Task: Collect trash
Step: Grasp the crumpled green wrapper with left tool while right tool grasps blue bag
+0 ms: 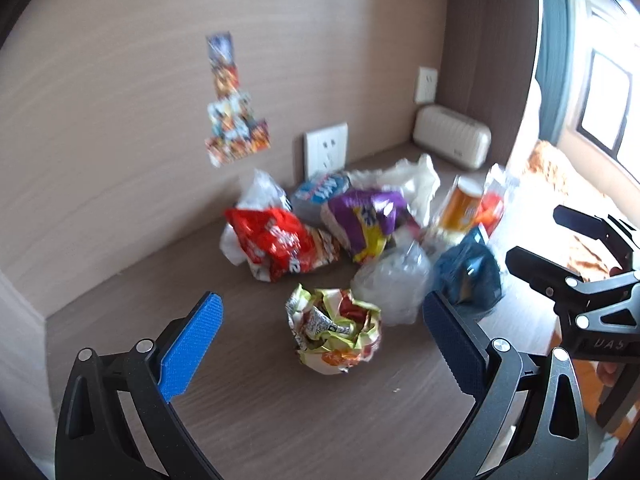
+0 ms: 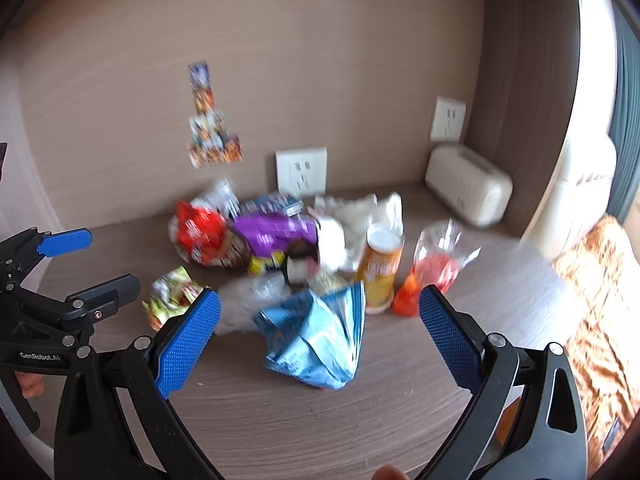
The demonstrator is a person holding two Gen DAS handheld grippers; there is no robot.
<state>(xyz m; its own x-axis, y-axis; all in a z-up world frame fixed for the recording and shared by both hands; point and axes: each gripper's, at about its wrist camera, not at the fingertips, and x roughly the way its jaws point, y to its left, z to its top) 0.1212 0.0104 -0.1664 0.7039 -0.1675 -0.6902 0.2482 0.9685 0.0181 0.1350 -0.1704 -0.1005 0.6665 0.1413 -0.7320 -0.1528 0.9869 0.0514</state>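
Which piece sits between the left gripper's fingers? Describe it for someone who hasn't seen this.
On the wooden desk, nearer than the main trash pile, lies a crumpled wrapper ball. It is yellow-green with orange and white print, balled tight and apart from the red bag.

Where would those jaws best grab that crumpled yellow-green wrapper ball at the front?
Probably across its middle, from above and the front. The crumpled wrapper sits apart from the pile on bare table, roughly ball-shaped, with free space on both sides. The left gripper already has it between its open jaws.
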